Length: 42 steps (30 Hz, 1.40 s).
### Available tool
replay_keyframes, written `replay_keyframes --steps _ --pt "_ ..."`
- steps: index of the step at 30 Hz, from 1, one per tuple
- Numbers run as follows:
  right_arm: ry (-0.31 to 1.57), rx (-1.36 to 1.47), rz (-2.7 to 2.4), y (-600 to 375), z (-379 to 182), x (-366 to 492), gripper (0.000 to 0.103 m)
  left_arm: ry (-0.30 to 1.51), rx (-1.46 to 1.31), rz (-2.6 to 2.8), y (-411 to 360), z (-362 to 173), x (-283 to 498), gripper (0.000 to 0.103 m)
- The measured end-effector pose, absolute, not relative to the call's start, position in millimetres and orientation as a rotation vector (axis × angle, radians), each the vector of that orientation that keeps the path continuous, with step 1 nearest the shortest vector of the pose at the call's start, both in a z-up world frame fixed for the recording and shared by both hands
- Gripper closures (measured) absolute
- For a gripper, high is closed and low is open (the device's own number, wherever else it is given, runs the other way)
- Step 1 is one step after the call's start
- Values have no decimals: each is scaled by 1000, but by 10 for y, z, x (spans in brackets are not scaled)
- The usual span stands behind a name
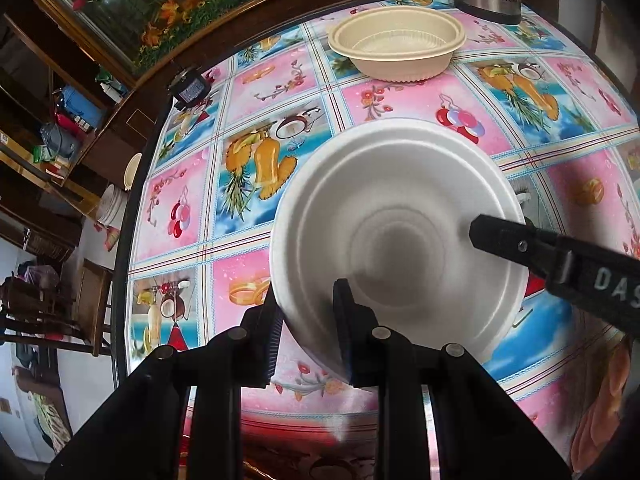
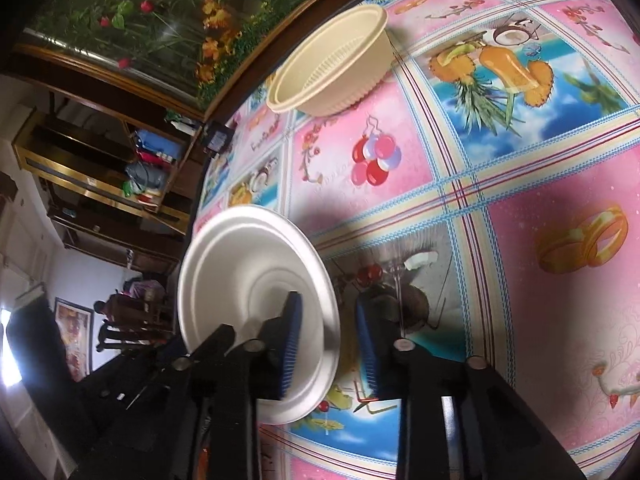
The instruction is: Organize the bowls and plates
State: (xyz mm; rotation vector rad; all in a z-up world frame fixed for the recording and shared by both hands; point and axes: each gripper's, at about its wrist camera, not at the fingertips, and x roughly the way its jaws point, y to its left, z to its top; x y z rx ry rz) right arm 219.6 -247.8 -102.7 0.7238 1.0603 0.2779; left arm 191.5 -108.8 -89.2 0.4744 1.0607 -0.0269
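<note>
Between both grippers' part-open jaws, white plate (image 1: 400, 236) rim, above tablecloth (image 1: 180, 208).

Daylight flares from a blown-out window at the lower left edge of the right wrist view, leaving the room beyond dim. The glossy tablecloth (image 1: 400, 96) shines evenly; a soft shadow falls beneath the white plate (image 2: 256, 280). Fisheye bending curves the table edges, and near fingers blur.
</note>
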Motion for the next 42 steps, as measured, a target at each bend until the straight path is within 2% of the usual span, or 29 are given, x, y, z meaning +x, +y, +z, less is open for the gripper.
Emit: replay_keyframes --steps 9,25,42 --pt "1066 694 277 -2404 -1067 2205 95 1042 486 -24 -1100 -894 1889 81" --pt "1028 655 287 -2341 -966 2160 95 978 501 -21 -1081 -740 1754 80" --pt "720 647 546 -2108 -111 1387 96 676 497 30 -603 125 813 81"
